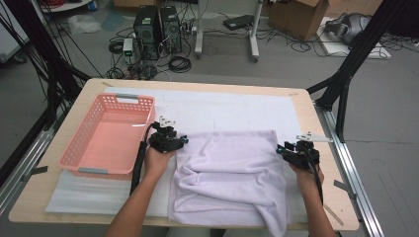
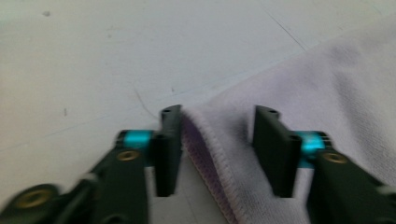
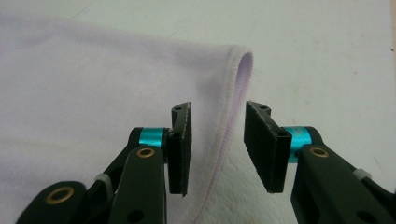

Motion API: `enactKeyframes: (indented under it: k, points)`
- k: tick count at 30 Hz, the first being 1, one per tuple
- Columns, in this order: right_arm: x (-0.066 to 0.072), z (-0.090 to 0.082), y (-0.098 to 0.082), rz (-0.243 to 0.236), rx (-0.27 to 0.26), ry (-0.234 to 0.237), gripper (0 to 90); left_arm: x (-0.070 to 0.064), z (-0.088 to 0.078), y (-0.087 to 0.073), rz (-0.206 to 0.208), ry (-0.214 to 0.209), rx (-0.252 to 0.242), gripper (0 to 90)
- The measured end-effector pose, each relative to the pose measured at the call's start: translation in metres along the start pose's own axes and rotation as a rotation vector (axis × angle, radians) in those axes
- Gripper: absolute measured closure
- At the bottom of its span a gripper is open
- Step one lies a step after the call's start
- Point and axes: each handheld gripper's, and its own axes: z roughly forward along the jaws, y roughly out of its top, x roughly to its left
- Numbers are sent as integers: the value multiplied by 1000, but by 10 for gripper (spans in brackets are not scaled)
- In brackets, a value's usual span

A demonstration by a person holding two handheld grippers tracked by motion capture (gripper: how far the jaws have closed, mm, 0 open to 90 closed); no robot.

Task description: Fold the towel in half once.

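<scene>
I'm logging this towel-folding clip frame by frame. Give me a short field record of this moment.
work: folding a towel
towel: lilac, folded over, near edge hanging off the table
left gripper: open, towel's folded edge between its jaws
right gripper: open, straddling the towel's hem
basket: pink, empty, left of the towel

A grey floor (image 1: 296,64) fills the top of the frame, strewn with black cables (image 1: 179,63). Two computer towers (image 1: 157,27) stand upper centre, beside white stand legs (image 1: 254,34) (a cardboard box (image 1: 301,17) sits upper right). Black frame struts (image 1: 356,54) cross the right edge, possibly holding up the rig.
</scene>
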Motion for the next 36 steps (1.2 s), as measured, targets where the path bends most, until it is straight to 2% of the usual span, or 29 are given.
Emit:
enactKeyframes:
  k: [2,5,6,7,8,9,10,11,12,14,16,18,19,21,22,23,24,25,26,27,29,31,33,34,36]
  points:
    - [1,5,0,-2,7,2,614,0,-1,1,9,33,-24,831]
    - [-1,9,-1,2,20,1,616,5,-3,4,3,86,-109,854]
    - [-2,9,-1,-1,16,0,618,7,-1,6,2,90,-107,855]
    - [-3,10,-1,8,12,1,618,10,3,8,-8,79,-80,853]
    - [-4,10,-1,21,4,4,617,10,5,10,-20,82,-76,839]
    - [-4,11,-1,36,-1,8,606,10,6,11,-35,104,-89,777]
    - [-6,11,-1,47,-7,8,586,11,6,12,-81,107,-100,640]
    - [-7,12,-1,59,-12,6,577,12,6,12,-125,89,-101,570]
    - [-8,11,-1,68,-17,3,571,12,7,11,-131,81,-84,510]
    - [-10,10,-1,75,-26,-2,558,9,7,9,-112,57,-37,472]
    - [-12,13,-1,88,-26,12,540,8,8,8,-122,15,6,427]
    - [-13,19,-1,89,4,24,512,7,8,7,-111,-12,34,417]
    - [-12,23,-1,90,16,34,503,6,10,5,-98,-16,43,416]
    - [-9,31,1,67,42,47,493,1,10,4,-54,11,37,397]
    - [-6,34,2,48,61,49,502,-2,10,3,-11,34,40,420]
    - [-2,36,3,17,69,21,536,-3,11,3,4,30,32,465]
    - [-1,37,4,-2,75,7,569,-2,10,3,-4,-1,27,567]
    - [0,38,5,-1,77,6,654,-3,11,4,-20,-30,24,728]
    - [0,38,5,7,75,28,834,-5,12,4,-20,-20,20,825]
    - [0,39,5,7,72,50,843,-6,14,6,-27,-12,14,836]
    - [2,40,8,-14,76,38,857,-1,16,11,-80,0,-3,845]
    - [-4,39,10,27,32,39,860,4,15,20,-126,8,-57,850]
    - [-11,40,13,62,-8,33,861,7,17,30,-128,21,-73,852]
    - [-13,42,16,56,-13,20,861,8,19,34,-129,25,-93,852]
    - [-19,47,22,61,-15,11,860,13,26,42,-144,24,-79,851]
